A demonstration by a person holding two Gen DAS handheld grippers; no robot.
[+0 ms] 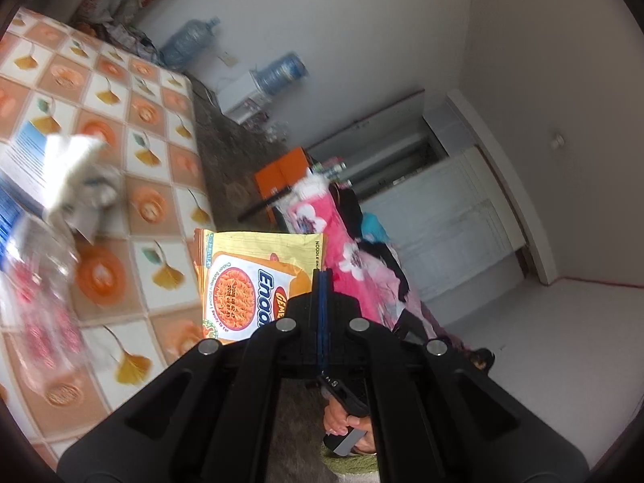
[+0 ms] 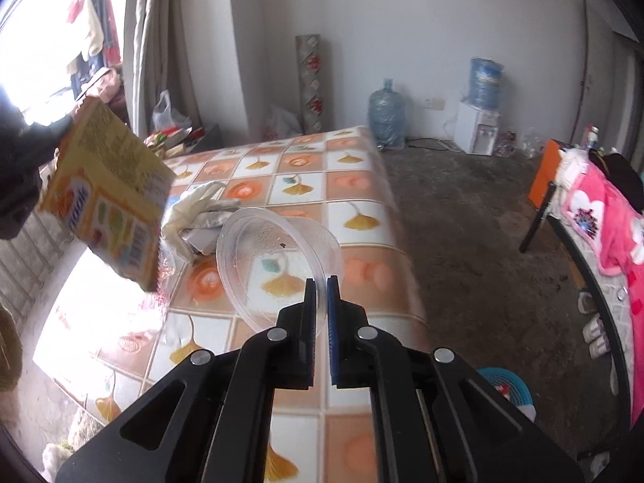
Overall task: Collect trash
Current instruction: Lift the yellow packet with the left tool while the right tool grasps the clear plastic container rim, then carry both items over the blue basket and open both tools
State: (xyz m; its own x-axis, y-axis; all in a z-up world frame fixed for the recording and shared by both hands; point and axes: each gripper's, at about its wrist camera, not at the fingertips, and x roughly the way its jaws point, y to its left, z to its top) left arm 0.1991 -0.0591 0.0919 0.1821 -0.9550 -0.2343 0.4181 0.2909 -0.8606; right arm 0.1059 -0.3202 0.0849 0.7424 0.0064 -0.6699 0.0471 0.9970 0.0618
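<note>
Right gripper (image 2: 321,281) is clamped on the rim of a clear plastic bowl (image 2: 277,257), raised above the patterned table (image 2: 362,185). Left gripper (image 1: 322,277) pinches a noodle wrapper (image 1: 249,281) (yellow, held aloft).

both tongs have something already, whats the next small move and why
Probably carry both pieces off the table toward a bin; none shows in either view. The left tongs are shut on the noodle packet, and the right tongs pinch the rim of the clear plastic bowl, both lifted above the patterned tablecloth. The crumpled paper has to wait.
</note>
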